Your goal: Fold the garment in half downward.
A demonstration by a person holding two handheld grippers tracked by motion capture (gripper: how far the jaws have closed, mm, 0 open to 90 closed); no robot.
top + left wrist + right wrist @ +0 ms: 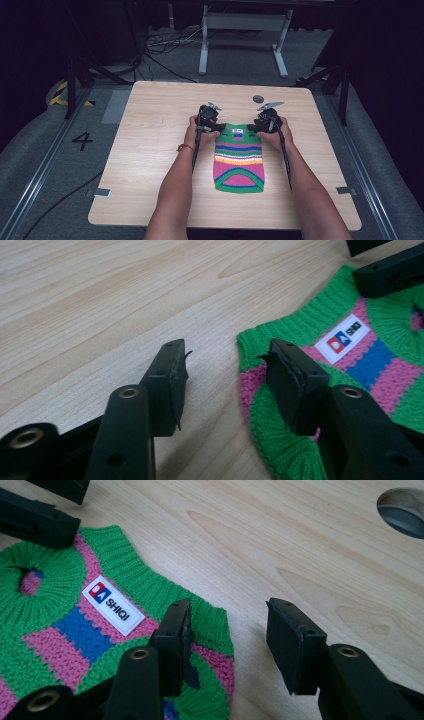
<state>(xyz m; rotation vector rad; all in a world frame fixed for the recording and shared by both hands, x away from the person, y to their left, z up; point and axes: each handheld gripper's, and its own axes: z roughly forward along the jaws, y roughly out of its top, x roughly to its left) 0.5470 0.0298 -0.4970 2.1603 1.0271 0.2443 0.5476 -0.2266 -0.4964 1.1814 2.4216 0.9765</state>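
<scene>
A striped knitted sweater (239, 160) in green, pink, blue and orange lies flat at the middle of the counter (150, 150), collar end pointing to 12 o'clock. The left tool (209, 121) sits at the sweater's 11 o'clock corner. In the left gripper view its jaws stand partly open: one rests over the green shoulder edge (260, 340), the other over bare wood, with nothing clamped. The right tool (264, 122) sits at the 1 o'clock corner, likewise half open astride the opposite shoulder edge (210, 615), gripping nothing. A white label (113, 605) lies below the collar.
</scene>
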